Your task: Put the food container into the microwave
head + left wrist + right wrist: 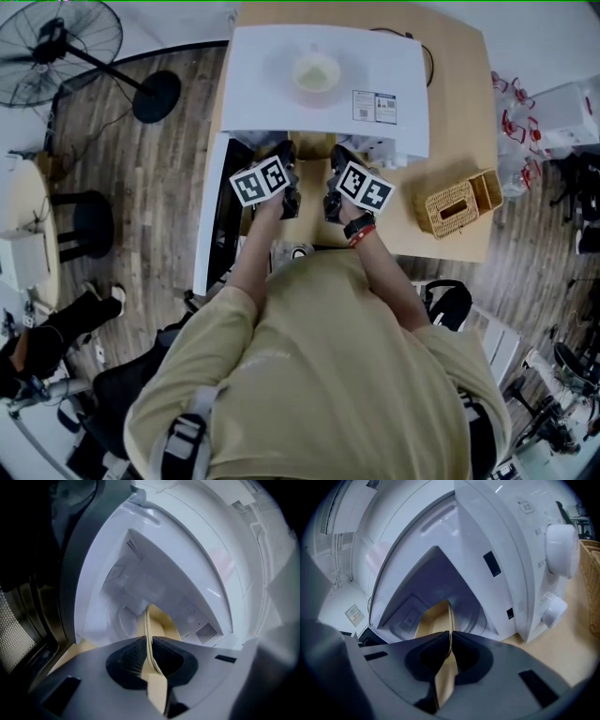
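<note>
Left claw (146, 645) and right claw (450, 644) each clamp the food container (161, 623) rim. It juts ahead into the microwave (187, 573).

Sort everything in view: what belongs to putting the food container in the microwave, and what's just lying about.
Belongs to the job:
- food container, clamped by both grippers at the microwave's opening
- left gripper
- right gripper
- microwave, door open

Just lying about:
- wicker basket on the table
- bowl on top of the microwave
- standing fan on the floor
</note>
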Available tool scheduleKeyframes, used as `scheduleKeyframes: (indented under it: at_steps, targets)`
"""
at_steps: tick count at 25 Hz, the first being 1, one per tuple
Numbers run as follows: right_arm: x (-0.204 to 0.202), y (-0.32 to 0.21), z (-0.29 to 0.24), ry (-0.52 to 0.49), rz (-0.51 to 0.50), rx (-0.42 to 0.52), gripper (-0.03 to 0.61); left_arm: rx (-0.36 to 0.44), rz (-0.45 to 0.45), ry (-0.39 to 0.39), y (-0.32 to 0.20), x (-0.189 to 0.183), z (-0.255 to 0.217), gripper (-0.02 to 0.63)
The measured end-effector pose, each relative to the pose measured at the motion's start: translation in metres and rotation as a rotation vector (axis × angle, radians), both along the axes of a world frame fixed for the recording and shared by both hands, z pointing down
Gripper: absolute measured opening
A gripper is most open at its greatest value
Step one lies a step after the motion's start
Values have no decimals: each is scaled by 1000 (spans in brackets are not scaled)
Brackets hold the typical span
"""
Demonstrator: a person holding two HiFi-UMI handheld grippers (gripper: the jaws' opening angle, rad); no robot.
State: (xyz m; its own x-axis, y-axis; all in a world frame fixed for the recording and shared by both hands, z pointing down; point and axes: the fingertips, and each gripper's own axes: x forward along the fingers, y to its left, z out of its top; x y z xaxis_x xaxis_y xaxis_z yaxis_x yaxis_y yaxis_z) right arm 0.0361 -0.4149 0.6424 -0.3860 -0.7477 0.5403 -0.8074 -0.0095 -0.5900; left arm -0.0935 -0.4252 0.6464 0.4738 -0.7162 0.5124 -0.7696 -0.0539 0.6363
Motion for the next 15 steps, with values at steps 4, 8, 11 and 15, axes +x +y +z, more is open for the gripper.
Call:
scheduleKeyframes:
  at_steps: [4,8,11,15]
  targets:
    - [-1,-11,2,-4,4,11,37,9,-2,-17,-10,-1,3,41]
    - [-3,-19,4,-1,2,12,37,20,-1,-40,-20,-2,5,41]
    - [-3,-26,6,2,1,15,38,21,-5,-36,-28,-2,8,41]
    - [-3,-36,6,3,-1,21,38,19,-4,-30,-39,-3,11,41]
